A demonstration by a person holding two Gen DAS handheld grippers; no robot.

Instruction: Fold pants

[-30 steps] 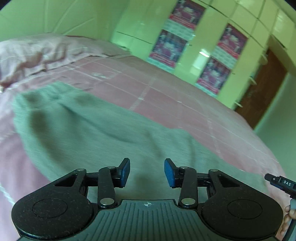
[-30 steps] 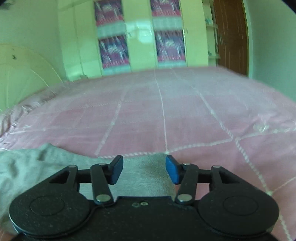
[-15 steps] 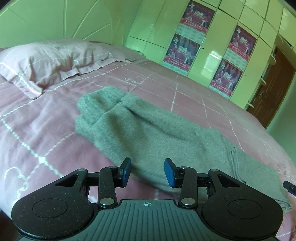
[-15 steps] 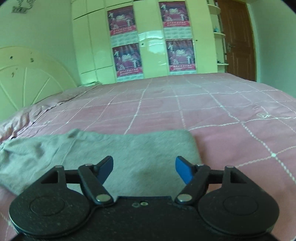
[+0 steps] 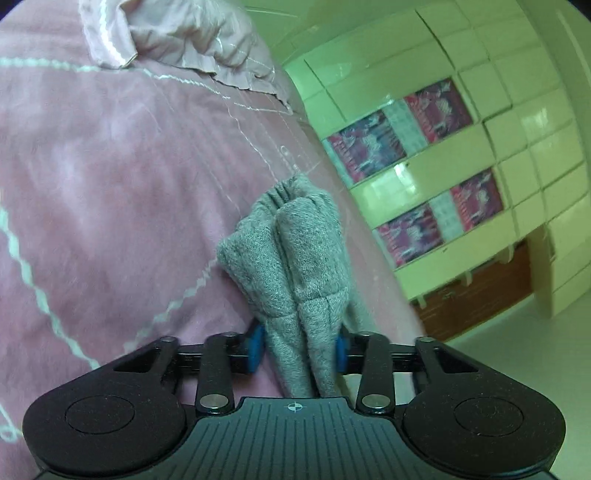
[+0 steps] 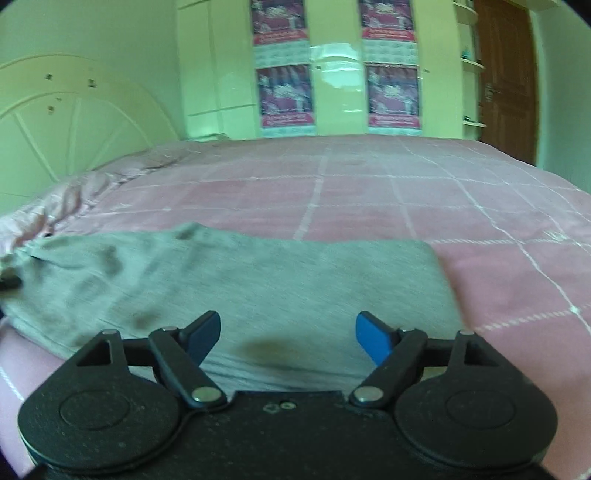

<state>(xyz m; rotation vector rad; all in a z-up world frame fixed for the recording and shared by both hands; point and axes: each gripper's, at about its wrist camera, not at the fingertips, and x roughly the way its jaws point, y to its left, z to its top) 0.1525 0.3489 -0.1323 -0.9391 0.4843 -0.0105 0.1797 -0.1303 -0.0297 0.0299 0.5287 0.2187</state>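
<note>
Grey knit pants [image 6: 236, 280] lie stretched across the pink checked bedspread [image 6: 369, 188] in the right wrist view, with a straight end at the right. My right gripper [image 6: 288, 338] is open wide and empty, low over the near edge of the pants. In the left wrist view my left gripper [image 5: 299, 349] is shut on a bunched end of the pants [image 5: 295, 251], the cloth standing up between the blue pads [image 5: 255, 347]. The view is tilted.
A pink pillow [image 5: 177, 33] lies at the head of the bed, by the pale headboard [image 6: 74, 122]. Cream wardrobes with posters [image 6: 340, 85] stand beyond the bed. A brown door [image 6: 506, 74] is at the far right.
My left gripper has dropped onto one end of the pants and closed on it. My right gripper has opened wider and come lower over the pants.
</note>
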